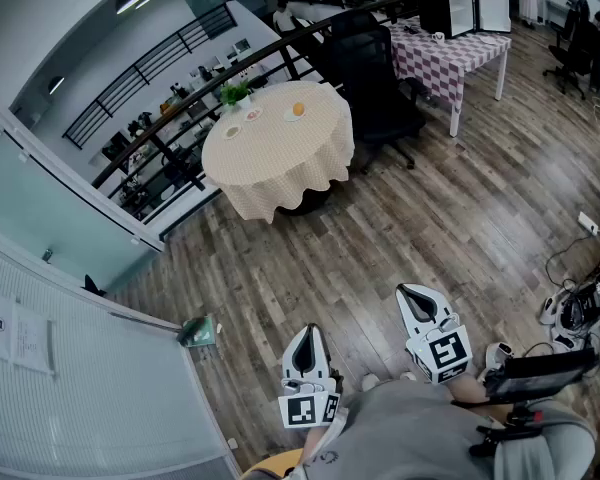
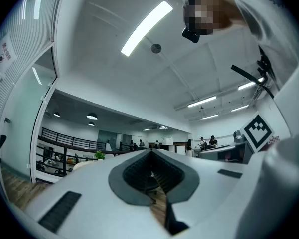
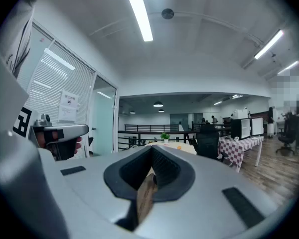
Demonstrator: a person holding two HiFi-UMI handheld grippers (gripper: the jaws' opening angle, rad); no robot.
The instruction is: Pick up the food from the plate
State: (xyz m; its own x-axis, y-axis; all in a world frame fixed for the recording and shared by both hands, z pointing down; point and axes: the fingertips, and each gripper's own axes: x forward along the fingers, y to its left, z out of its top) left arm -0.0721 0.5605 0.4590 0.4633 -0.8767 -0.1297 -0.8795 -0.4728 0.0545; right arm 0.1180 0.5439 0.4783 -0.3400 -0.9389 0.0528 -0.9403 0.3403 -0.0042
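My left gripper (image 1: 306, 333) was closed, empty | my right gripper (image 1: 414, 293) was closed, empty | wall notice (image 1: 30, 340), lower left, was unreadable

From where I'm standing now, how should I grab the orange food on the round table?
It's too far to make out its shape: just a small orange lump lying on a plate on the round table, nothing over it. I'd come straight down from above and close on its two sides.
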